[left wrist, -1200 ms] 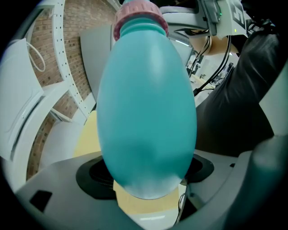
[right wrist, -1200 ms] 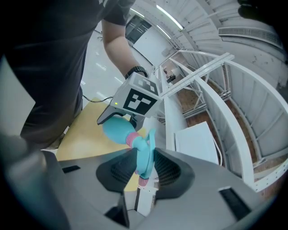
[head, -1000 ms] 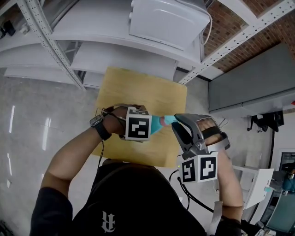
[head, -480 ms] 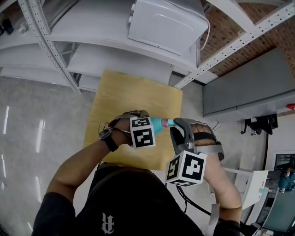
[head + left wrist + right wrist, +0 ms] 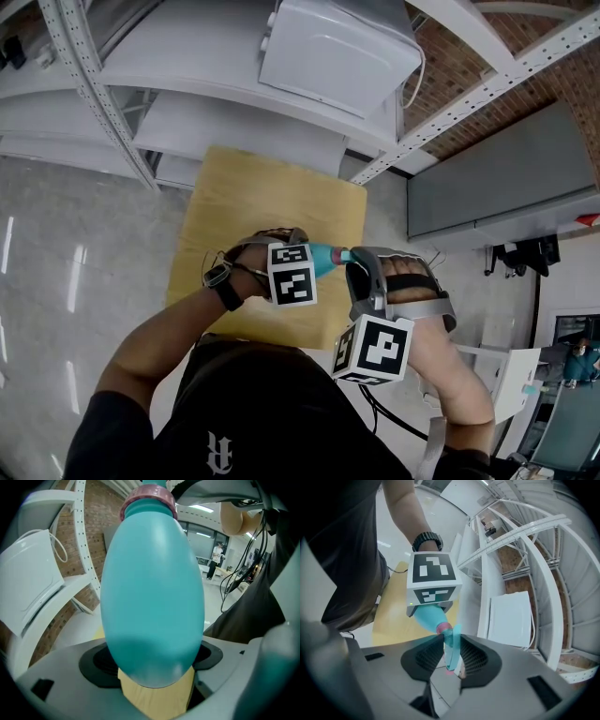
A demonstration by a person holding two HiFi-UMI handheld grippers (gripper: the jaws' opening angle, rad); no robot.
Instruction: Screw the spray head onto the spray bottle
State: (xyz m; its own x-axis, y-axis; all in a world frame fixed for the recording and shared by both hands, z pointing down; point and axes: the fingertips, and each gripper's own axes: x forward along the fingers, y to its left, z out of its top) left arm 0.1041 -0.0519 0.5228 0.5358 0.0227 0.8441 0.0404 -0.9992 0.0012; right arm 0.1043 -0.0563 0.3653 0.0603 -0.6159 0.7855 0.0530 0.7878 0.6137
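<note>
Below you stands a small table point(image 5: 281, 202) with a pale wooden top. It sits on a glossy, light grey floor point(image 5: 66, 272) that shows bright streaks of reflected light. Just beyond the table you face white metal shelving point(image 5: 197, 70) with a perforated upright point(image 5: 98, 89). A white boxy appliance point(image 5: 333, 42) sits on one shelf. To your right runs a red brick wall point(image 5: 469, 52), with a flat grey panel point(image 5: 497, 183) below it.

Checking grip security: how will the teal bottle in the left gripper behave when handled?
Probably slippery: the spray bottle is smooth, glossy and egg-shaped, and the left gripper pinches only its rounded base end. Laid down, it would likely roll. It looks like light plastic; contents cannot be seen.
</note>
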